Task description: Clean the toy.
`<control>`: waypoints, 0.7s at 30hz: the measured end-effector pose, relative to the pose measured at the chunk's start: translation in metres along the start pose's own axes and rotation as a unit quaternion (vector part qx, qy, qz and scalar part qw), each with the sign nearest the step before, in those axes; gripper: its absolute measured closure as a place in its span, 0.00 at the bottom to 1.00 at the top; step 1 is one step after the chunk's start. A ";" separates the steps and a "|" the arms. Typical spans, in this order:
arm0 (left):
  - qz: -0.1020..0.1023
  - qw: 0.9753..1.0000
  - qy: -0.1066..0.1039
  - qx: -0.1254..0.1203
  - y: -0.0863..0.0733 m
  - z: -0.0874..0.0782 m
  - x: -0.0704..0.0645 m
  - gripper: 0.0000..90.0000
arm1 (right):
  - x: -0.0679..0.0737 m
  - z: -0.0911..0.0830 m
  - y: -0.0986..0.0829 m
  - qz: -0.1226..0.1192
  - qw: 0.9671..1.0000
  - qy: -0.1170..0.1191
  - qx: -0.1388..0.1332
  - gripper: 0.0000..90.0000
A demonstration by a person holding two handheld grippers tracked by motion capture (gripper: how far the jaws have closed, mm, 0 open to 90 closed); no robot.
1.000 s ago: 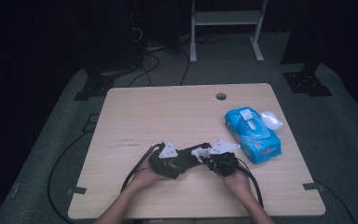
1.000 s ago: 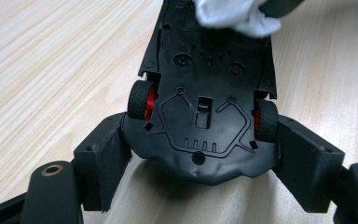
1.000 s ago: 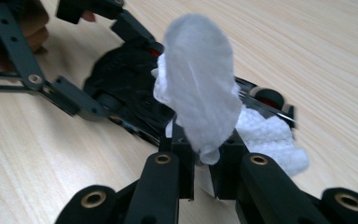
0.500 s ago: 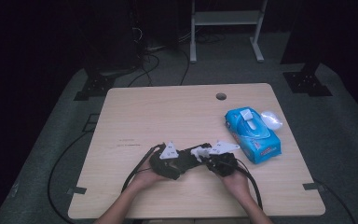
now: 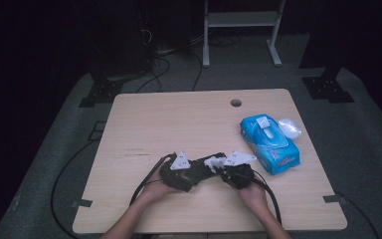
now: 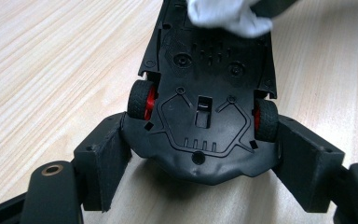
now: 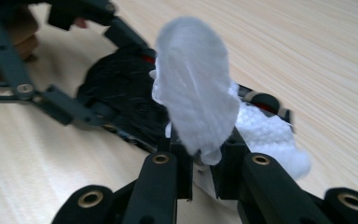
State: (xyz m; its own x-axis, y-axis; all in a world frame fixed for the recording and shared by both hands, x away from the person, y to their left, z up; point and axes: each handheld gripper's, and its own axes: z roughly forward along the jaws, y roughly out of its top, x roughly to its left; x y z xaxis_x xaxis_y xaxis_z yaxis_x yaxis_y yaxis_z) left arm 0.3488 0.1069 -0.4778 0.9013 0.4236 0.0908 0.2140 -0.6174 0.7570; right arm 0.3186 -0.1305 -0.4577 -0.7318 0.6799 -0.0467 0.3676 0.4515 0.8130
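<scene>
We have the toy car (image 6: 205, 112) flipped belly-up, clamped by its sides in the left hand-held gripper (image 6: 200, 163) just above the desk (image 5: 179, 119), so the underside faces the wipe (image 7: 193, 100). Right hand-held gripper (image 7: 200, 163) is closed tight on that wipe, pressing it to the car's far end, likely cleaning. Wipes pack (image 5: 271, 144) sits right of the car, within reach.

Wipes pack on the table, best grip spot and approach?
Grip the blue wipes pack across its narrow width at mid-body, coming from above. It lies flat, long axis running away from the person; the raised flap and white wipe at the far end would likely foul a grip there.
</scene>
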 end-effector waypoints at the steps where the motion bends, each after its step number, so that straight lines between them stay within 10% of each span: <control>1: 0.001 1.000 0.001 0.001 0.000 0.000 0.000 0.27 | 0.001 0.001 0.001 -0.003 1.000 0.008 0.001 0.89; 10: -0.002 1.000 -0.001 -0.002 0.000 0.000 0.000 0.27 | -0.020 -0.009 -0.005 0.026 0.999 -0.028 0.003 0.89; 16: 0.006 1.000 0.003 0.003 0.000 -0.001 0.000 0.27 | 0.000 0.000 0.002 -0.023 1.000 0.002 0.007 0.89; 21: 0.001 1.000 0.000 0.000 0.000 -0.001 0.001 0.27 | -0.024 -0.012 -0.006 0.014 0.999 -0.039 0.013 0.89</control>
State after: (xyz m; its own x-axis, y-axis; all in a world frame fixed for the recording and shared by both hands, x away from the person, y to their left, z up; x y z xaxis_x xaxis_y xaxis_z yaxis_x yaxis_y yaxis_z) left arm 0.3491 0.1076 -0.4774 0.9012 0.4234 0.0921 0.2133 -0.6186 0.7562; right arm 0.3267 -0.1567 -0.4546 -0.6746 0.7349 -0.0702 0.4026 0.4459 0.7994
